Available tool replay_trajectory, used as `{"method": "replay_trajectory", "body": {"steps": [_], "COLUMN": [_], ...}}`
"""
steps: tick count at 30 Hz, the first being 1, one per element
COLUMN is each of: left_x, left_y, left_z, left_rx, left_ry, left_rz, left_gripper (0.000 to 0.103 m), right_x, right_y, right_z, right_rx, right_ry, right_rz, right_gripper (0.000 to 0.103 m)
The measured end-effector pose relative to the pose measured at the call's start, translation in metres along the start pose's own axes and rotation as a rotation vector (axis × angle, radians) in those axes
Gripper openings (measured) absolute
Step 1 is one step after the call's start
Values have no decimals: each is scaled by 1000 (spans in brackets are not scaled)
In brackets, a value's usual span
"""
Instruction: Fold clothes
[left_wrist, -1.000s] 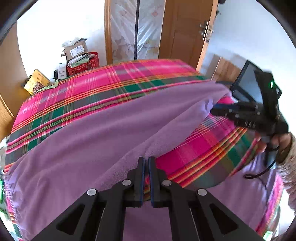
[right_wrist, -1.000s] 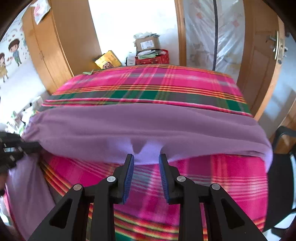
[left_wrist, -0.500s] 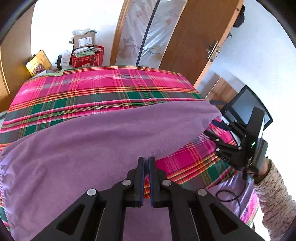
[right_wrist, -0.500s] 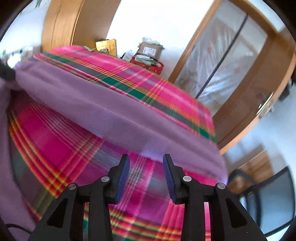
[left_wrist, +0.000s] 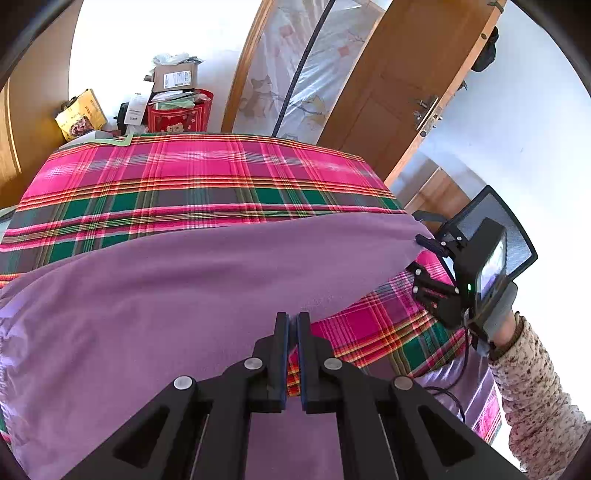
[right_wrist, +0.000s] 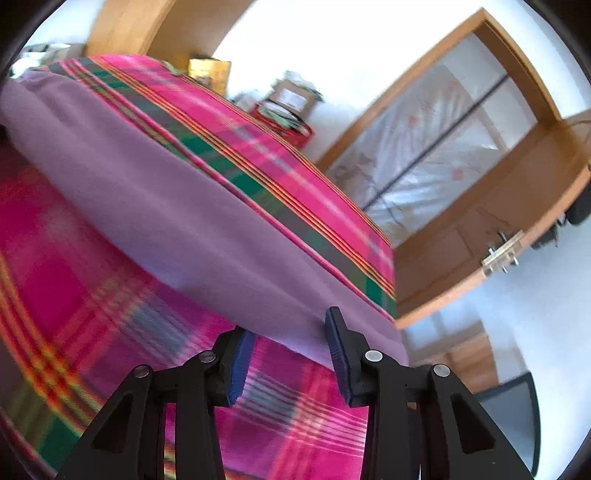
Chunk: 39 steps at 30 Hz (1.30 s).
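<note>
Change vs 1 s ago: my right gripper (right_wrist: 290, 360) swings toward the right end of the cloth (left_wrist: 192, 295). It sat near the middle of the edge then; it's now by the corner, jaws wider apart, nothing between them. The right view is tilted and blurred, so it reads as mid-move.

Left gripper (left_wrist: 292, 354): jaws nearly closed at the cloth's near edge; it looks pinched there, but I can't confirm the grip.

Cloth lies as a purple band across the plaid sheet (left_wrist: 184, 177), with its near edge lifted off the sheet and more purple hanging at the sheet's near side.

Meaning: right gripper looks repositioned to take the corner; fold not complete as it lies.

Count: 1 cloth, 1 sheet, 2 grippers, 1 door (left_wrist: 402, 92), 1 red basket (left_wrist: 181, 112), 1 carton (left_wrist: 177, 75).
</note>
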<state>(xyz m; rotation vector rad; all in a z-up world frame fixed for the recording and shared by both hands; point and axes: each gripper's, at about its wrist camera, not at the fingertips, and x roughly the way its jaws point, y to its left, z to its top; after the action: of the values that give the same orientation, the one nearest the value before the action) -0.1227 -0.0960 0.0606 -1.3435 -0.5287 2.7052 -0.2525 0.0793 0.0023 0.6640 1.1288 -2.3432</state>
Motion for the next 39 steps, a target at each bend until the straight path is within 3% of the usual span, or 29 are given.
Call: {"method": "replay_trajectory", "body": {"steps": [2, 6, 12, 22, 27, 32, 36, 39], "left_x": [1, 2, 5, 29, 32, 36, 43, 44], "left_y": [0, 1, -3, 0, -6, 1, -2, -5], "left_z": [-1, -1, -4, -24, -27, -27, -32, -35], "left_rx": [-1, 0, 26, 40, 81, 56, 71, 87], "left_ry": [4, 6, 39, 167, 162, 169, 198, 204], "left_rz": [0, 8, 14, 39, 63, 92, 92, 105], "left_gripper": [4, 4, 4, 4, 4, 4, 4, 4], "right_x": [5, 0, -14, -24, -33, -45, -30, -10], "right_y": [-12, -30, -33, -44, -56, -79, -99, -132], "right_z": [-4, -12, -19, -40, -49, -66, -86, -112], "right_rx": [57, 159, 158, 204, 262, 391, 490, 783], "right_ry": [5, -16, 4, 83, 88, 33, 115, 145], "right_rz": [23, 109, 144, 333, 421, 487, 376, 406], "right_gripper": [19, 16, 11, 12, 15, 25, 28, 28]}}
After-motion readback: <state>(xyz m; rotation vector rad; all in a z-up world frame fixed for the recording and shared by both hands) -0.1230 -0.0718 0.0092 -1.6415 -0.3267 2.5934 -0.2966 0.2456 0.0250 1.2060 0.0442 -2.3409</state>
